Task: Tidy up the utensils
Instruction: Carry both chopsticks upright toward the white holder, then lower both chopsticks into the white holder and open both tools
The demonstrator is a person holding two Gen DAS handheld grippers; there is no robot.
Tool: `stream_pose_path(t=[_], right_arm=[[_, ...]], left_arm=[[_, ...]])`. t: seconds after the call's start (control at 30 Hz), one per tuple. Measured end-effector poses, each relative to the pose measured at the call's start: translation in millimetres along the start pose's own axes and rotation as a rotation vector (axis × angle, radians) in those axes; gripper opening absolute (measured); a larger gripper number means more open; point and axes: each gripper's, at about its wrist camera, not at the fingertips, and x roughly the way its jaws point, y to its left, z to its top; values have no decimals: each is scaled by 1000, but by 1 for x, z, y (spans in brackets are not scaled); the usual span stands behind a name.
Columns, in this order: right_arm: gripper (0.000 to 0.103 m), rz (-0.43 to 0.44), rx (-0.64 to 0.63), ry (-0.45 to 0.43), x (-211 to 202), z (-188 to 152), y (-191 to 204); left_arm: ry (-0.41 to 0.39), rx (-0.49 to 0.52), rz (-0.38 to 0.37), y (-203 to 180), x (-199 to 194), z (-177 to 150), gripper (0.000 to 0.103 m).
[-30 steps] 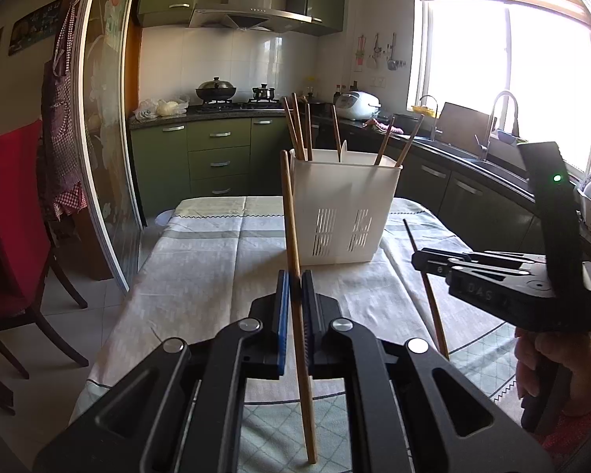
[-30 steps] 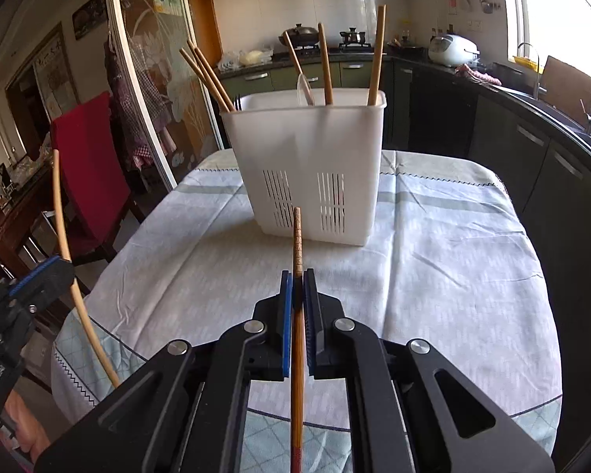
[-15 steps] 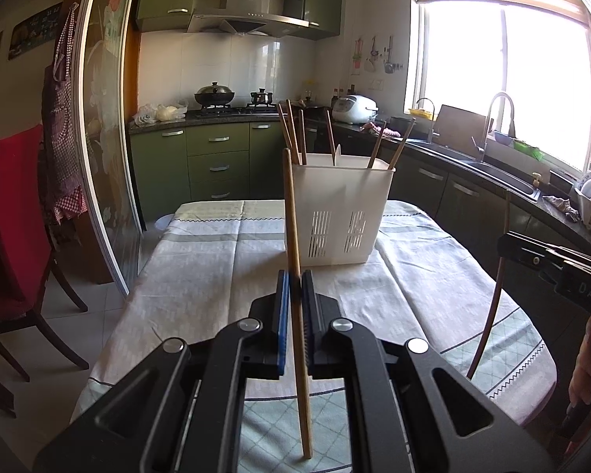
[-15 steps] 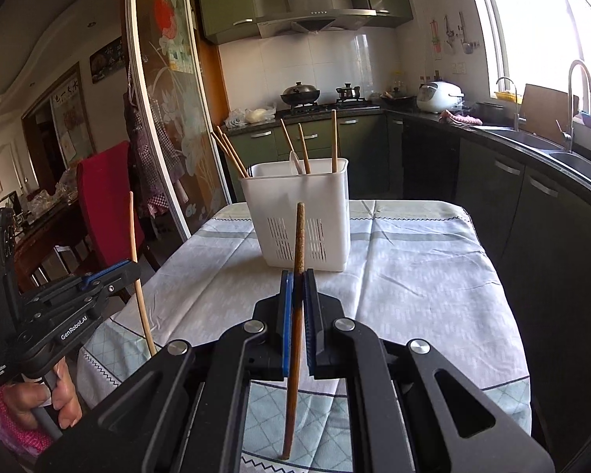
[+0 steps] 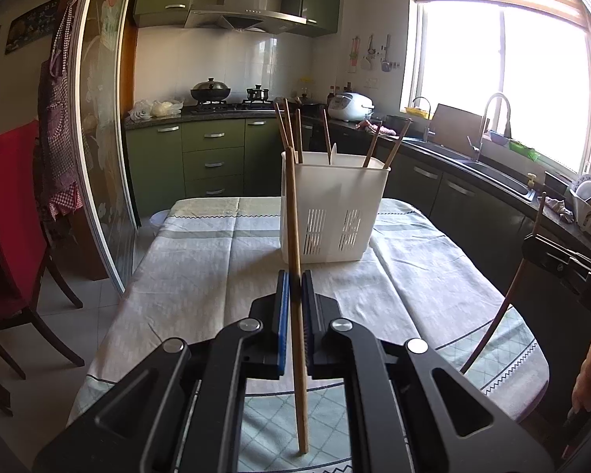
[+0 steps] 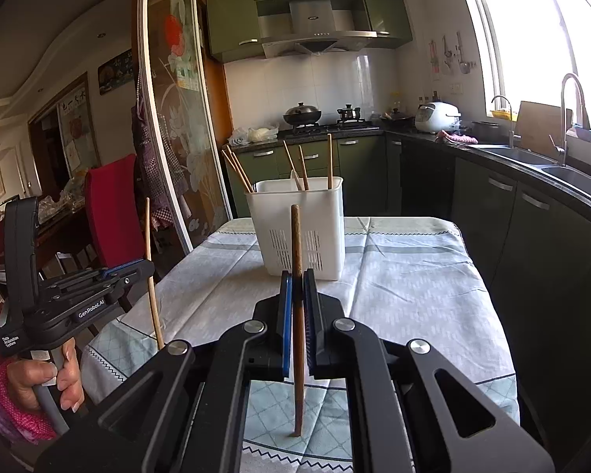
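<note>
Chopsticks are the matter here, one in each gripper, and the step in hand looks to be carrying them to the white holder (image 5: 332, 213) that stands on the table (image 5: 201, 276) and dropping them in beside those already there; to do it well, I judge each stick should be brought above the holder's rim, kept near upright, and lowered tip first into an open part of the holder before the jaws let go, one gripper at a time so the two sticks do not cross; a stick let go too high may bounce off the rim or knock the standing ones. The left gripper (image 5: 292, 295) is clamped on a pale chopstick (image 5: 295, 260), which stands almost vertical, its top reaching in this view as high as the holder's rim and its lower end hanging below the jaws; it is held level, short of the holder and left of it. The right gripper (image 6: 296, 295) is closed tight on a dark chopstick (image 6: 296, 260), also near upright, held level, short of the holder and facing it squarely.
</note>
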Motion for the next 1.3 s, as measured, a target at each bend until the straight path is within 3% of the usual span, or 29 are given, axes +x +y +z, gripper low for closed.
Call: stream_pose_path(t=[0.5, 0.77, 1.07, 1.17, 1.3], right_arm=[[7, 20, 17, 10, 5, 2, -5], [7, 24, 48, 10, 6, 2, -17], [7, 31, 85, 16, 8, 1, -32], [7, 37, 94, 19, 8, 1, -34], [7, 47, 87, 11, 7, 12, -35]], left_arm=[[-34, 13, -46, -7, -8, 26, 6], [-69, 20, -108, -21, 3, 98, 6], [-199, 29, -80, -36, 21, 201, 6], [-210, 39, -37, -42, 43, 218, 6], [-167, 26, 2, -44, 87, 218, 6]])
